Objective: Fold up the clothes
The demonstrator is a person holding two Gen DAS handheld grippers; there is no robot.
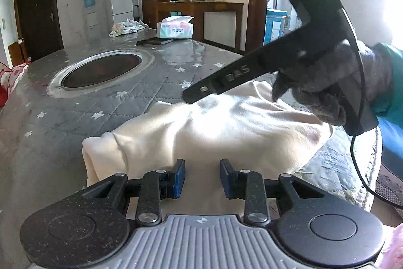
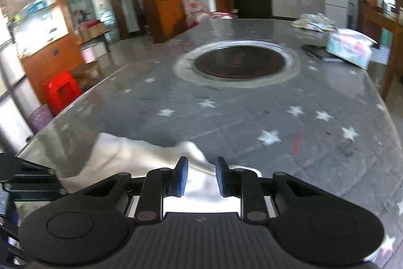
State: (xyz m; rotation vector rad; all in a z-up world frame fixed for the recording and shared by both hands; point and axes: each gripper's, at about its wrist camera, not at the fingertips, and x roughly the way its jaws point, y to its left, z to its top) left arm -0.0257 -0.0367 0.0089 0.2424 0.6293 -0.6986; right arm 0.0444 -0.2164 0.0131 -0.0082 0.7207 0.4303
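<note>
A cream garment (image 1: 214, 127) lies folded and rumpled on the grey star-patterned table cover (image 1: 105, 102), near the front edge. My left gripper (image 1: 202, 177) is open, its blue pads (image 1: 179, 178) just above the garment's near part, holding nothing. The right gripper's black body (image 1: 252, 75), held by a gloved hand (image 1: 327, 82), hovers over the garment's far side. In the right wrist view the right gripper (image 2: 201, 175) is open over the garment's edge (image 2: 141, 155), empty.
A round dark inset (image 1: 100, 69) with a metal rim sits mid-table. A tissue box (image 1: 175, 28), a dark flat item (image 1: 153, 41) and a crumpled cloth (image 1: 126, 27) lie at the far end. A red stool (image 2: 63, 92) stands beside the table.
</note>
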